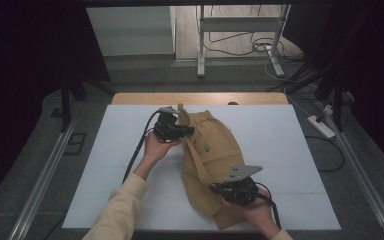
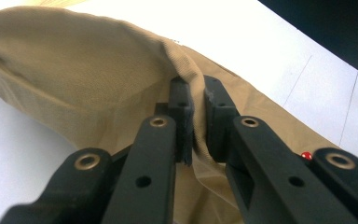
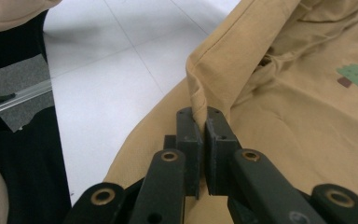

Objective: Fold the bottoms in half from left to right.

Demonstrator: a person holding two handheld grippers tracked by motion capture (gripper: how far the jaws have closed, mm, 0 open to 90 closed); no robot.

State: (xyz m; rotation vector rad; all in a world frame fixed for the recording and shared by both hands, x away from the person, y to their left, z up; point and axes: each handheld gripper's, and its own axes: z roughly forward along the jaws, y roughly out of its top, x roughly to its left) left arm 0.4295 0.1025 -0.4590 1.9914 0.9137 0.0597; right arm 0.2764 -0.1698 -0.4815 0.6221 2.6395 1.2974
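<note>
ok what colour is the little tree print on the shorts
The tree print is green with a brown trunk, on tan shorts; the right gripper view shows it best.

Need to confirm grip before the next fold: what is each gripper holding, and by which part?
Both hold the tan garment. The left gripper pinches a fold of its edge at the far end; the right gripper pinches a raised fold of its edge at the near end.

Garment [image 1: 212, 150] was tan/mustard, plain weave, one small print: green tree [image 3: 354, 75] with brown trunk. Both grippers black: left gripper [image 1: 186, 131], right gripper [image 1: 219, 190], brass-coloured rivets on the linkages in both gripper views. Grey plate [image 1: 242, 171] on the right one. Small red dot [image 2: 306, 155] beside the left linkage. Table top [image 1: 105, 165] white, wood-coloured far edge [image 1: 130, 98]. Sleeve [image 1: 117, 210] pale cream.
</note>
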